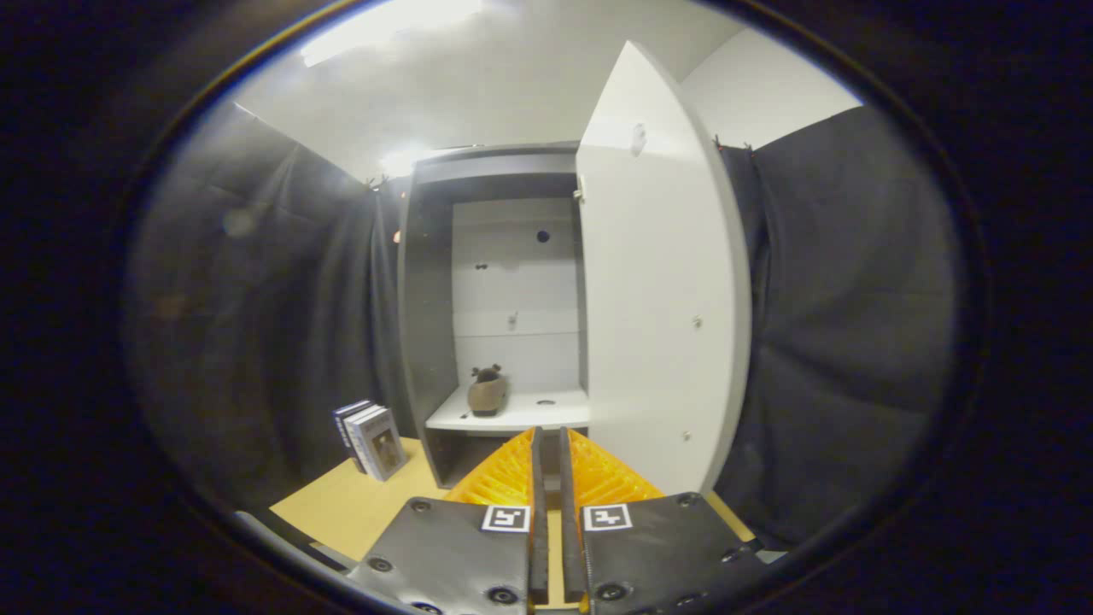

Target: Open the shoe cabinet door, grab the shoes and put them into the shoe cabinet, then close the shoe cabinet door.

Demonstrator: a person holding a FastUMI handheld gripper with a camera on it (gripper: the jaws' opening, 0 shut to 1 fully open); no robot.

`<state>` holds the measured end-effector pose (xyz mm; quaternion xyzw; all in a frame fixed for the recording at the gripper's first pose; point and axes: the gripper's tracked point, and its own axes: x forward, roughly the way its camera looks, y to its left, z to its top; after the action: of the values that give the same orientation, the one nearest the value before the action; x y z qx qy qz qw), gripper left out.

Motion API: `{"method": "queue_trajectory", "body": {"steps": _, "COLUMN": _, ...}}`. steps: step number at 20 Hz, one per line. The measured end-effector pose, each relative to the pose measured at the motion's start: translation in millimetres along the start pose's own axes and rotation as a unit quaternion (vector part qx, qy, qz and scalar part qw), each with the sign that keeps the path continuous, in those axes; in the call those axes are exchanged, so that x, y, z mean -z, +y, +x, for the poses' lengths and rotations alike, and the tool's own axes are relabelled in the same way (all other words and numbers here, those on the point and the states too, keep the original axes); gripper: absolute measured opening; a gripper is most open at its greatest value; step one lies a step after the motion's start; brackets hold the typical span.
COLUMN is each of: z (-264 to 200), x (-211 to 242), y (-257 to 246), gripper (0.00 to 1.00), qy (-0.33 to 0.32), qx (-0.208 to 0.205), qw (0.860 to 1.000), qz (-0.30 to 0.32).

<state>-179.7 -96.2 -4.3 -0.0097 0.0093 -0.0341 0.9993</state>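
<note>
Shoe cabinet [427, 299] at frame centre stands with its door [662, 299] swung open; one shoe [488, 394] sits on the shelf [529, 412]. My gripper [551, 444], lower centre, has its fingers nearly together, empty.

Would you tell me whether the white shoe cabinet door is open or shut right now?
Open: the white shoe cabinet door swings out, baring the white shelf where a brown shoe sits. The gripper has nearly closed jaws holding nothing.

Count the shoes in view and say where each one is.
1. A single shoe sits on the shelf inside the open shoe cabinet, beyond the closed tool. Another may be hidden behind the door.
</note>
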Motion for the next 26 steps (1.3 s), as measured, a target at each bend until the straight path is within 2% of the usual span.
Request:
{"method": "queue_trajectory", "body": {"steps": 5, "z": -11, "x": 29, "y": 21, "gripper": 0.08, "qy": 0.068, "qx": -0.038, "qw": 0.997, "qz": 0.011}}
{"method": "queue_trajectory", "body": {"steps": 9, "z": -22, "x": 60, "y": 31, "gripper": 0.19, "qy": 0.144, "qx": -0.048, "qw": 0.988, "qz": 0.015}}
{"method": "queue_trajectory", "body": {"steps": 11, "z": -28, "x": 75, "y": 31, "gripper": 0.19, "qy": 0.182, "qx": -0.048, "qw": 0.982, "qz": 0.01}}
{"method": "queue_trajectory", "body": {"steps": 14, "z": -38, "x": 92, "y": 37, "gripper": 0.15, "qy": 0.233, "qx": -0.044, "qw": 0.971, "qz": 0.026}}
{"method": "queue_trajectory", "body": {"steps": 17, "z": -46, "x": 111, "y": 33, "gripper": 0.15, "qy": 0.281, "qx": -0.029, "qw": 0.959, "qz": 0.02}}
{"method": "queue_trajectory", "body": {"steps": 21, "z": -67, "x": 132, "y": 27, "gripper": 0.15, "qy": 0.353, "qx": -0.01, "qw": 0.935, "qz": 0.02}}
{"method": "queue_trajectory", "body": {"steps": 26, "z": -79, "x": 148, "y": 21, "gripper": 0.15, "qy": 0.403, "qx": 0.006, "qw": 0.915, "qz": 0.006}}
